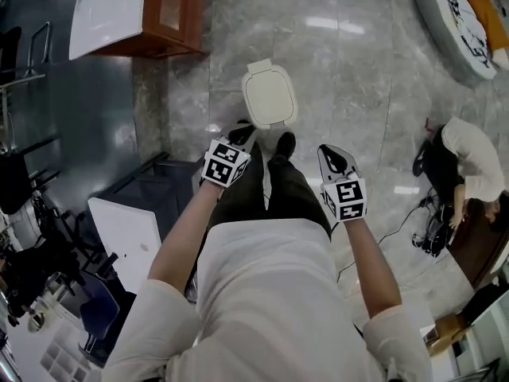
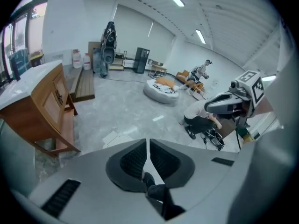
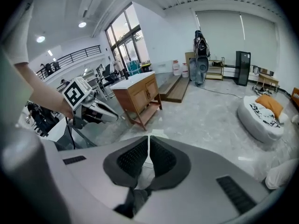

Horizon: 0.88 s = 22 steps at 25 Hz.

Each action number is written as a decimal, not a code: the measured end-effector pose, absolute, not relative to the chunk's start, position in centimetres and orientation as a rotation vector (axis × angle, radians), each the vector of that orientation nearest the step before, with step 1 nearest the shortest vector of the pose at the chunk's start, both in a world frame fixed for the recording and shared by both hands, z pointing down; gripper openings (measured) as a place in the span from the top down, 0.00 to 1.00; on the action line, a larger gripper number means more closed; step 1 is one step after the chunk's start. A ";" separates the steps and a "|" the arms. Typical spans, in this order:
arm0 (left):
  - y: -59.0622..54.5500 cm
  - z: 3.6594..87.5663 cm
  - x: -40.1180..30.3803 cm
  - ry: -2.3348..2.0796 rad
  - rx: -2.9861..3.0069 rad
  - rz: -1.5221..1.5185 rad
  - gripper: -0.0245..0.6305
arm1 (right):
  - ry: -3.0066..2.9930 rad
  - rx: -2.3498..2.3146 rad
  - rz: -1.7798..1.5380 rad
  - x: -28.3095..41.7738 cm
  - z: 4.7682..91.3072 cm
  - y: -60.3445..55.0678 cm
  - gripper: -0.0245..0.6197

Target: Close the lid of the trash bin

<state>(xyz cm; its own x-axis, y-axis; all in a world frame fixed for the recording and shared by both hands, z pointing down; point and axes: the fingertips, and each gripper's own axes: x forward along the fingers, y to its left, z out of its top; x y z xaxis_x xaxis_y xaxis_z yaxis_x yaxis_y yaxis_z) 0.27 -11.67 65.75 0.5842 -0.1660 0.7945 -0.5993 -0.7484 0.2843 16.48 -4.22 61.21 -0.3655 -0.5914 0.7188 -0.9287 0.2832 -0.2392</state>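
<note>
Both grippers hung above the floor (image 1: 350, 70): the left gripper (image 1: 241, 132) and the right gripper (image 1: 334, 159) each had the jaws drawn almost together, with only a thin slit between the pads, and gripped nothing (each gripper view confirmed this). Ahead of them and between them, touched by neither, the bin (image 1: 269, 103) stood just beyond the shoe (image 1: 285, 143). Its white lid (image 1: 267, 82) lay flat on top, closed. At upper left stood a wooden cabinet (image 1: 171, 14).
</note>
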 end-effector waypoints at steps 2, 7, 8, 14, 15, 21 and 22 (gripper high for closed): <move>-11.9 63.2 -0.2 -0.657 2.308 1.018 0.92 | -2.078 1.346 0.855 16.6 59.5 -5.0 0.91; -11.4 57.7 -2.2 -0.758 2.374 0.934 0.93 | -2.122 1.338 0.799 15.9 55.8 -6.2 0.91; -11.2 56.7 -2.7 -0.778 2.379 0.913 0.93 | -2.129 1.333 0.788 15.5 55.1 -6.2 0.91; -9.4 51.8 -6.7 -0.871 2.398 0.803 0.93 | -2.152 1.316 0.706 12.4 52.0 -5.1 0.91; -9.0 51.2 -7.3 -0.883 2.402 0.790 0.93 | -2.152 1.321 0.691 12.0 51.5 -4.8 0.91; -7.4 48.4 -11.3 -0.914 2.457 0.716 0.93 | -2.159 1.371 0.622 8.4 49.0 -3.4 0.91; -7.0 48.1 -11.9 -0.918 2.463 0.703 0.93 | -2.157 1.379 0.609 7.9 48.5 -3.1 0.91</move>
